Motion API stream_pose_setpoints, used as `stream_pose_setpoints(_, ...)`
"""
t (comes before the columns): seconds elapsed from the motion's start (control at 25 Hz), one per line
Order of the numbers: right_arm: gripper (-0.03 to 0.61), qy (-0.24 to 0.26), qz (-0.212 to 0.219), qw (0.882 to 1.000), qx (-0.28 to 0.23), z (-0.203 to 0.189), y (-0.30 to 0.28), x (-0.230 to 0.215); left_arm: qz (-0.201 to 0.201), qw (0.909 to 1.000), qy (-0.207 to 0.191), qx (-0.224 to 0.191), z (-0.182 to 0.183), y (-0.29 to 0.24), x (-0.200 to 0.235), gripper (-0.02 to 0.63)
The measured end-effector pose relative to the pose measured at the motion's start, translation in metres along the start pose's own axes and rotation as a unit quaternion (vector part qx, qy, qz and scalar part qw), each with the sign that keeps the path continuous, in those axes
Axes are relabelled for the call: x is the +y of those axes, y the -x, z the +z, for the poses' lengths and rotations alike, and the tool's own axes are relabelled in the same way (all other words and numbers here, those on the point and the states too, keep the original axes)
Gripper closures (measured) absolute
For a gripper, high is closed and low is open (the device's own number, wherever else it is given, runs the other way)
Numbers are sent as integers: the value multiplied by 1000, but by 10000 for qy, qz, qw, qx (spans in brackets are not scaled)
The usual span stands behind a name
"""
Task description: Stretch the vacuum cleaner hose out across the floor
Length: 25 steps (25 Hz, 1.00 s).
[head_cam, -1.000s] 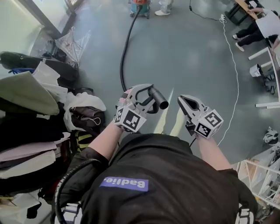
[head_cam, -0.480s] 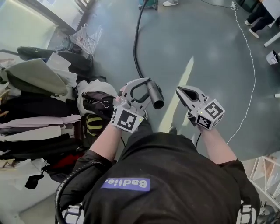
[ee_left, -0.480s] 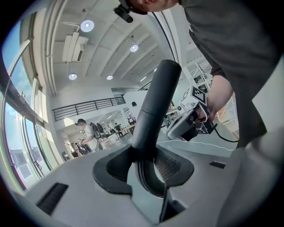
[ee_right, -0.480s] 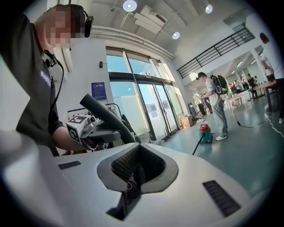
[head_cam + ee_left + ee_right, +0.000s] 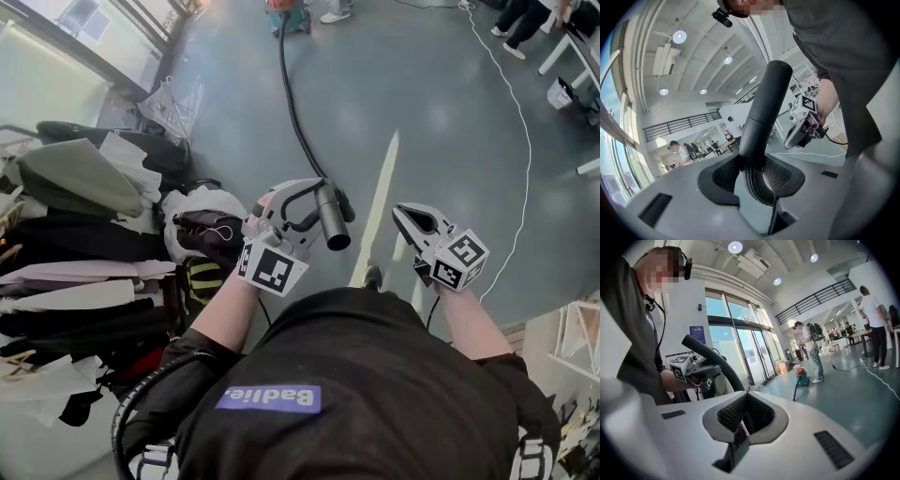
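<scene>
My left gripper (image 5: 312,197) is shut on the grey rigid end tube (image 5: 330,221) of the vacuum hose, held at waist height. From there the black hose (image 5: 295,108) runs almost straight across the grey floor to the red vacuum cleaner (image 5: 285,9) at the far end. In the left gripper view the tube (image 5: 761,117) stands up between the pads. My right gripper (image 5: 403,215) hovers beside it, shut and holding nothing. The right gripper view shows its jaws closed together, with the vacuum cleaner (image 5: 801,376) far off and the left gripper (image 5: 691,366) carrying the hose (image 5: 717,363).
A heap of clothes and bags (image 5: 84,244) lies on the left. A thin white cable (image 5: 525,141) trails over the floor on the right near table legs (image 5: 572,56). A pale stripe (image 5: 380,202) crosses the floor. People stand by the vacuum cleaner (image 5: 333,14) and further back.
Both grippers have moved back away from the vacuum cleaner along with the person. The hose has gone from a curve to a nearly straight line.
</scene>
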State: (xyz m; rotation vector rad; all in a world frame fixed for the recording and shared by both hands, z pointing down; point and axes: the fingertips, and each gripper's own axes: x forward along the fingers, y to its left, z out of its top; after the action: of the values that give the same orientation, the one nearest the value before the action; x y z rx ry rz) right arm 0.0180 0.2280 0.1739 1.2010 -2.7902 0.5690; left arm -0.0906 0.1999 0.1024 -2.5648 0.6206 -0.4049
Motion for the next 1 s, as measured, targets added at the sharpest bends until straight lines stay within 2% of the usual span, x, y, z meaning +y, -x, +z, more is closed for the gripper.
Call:
stream_pose_setpoints(0.16, 574, -234, -582, 9979, -172, -14, 9, 41, -212, 9995, 31, -221, -3, 42, -16, 449)
stream_pose_setpoints(0.32, 574, -510, -1286, 9899, -324, -24, 25, 80, -391, 9983, 102, -428, -8, 81, -32, 449)
stream_pose_setpoints(0.44, 574, -548, -1621, 9842, -446, -25, 48, 104, -558, 9975, 46, -441, -13, 105, -50, 449)
stream_pose_setpoints(0.56, 574, -424, -1908, 9797, -442, -23, 76, 112, -606, 9974, 38, -380, -17, 120, -60, 449)
stream_pose_setpoints(0.64, 574, -513, -2106, 9749, -500, -24, 93, 108, -576, 9978, 20, -334, -17, 126, -62, 449)
stream_pose_setpoints(0.84, 574, -515, -2174, 9730, -578, -30, 117, 96, -408, 9990, 63, -169, -23, 133, -71, 449)
stream_pose_setpoints(1.0, 574, -615, -2027, 9739, -816, -32, 153, 66, -431, 9990, -62, 62, -11, 112, -102, 449)
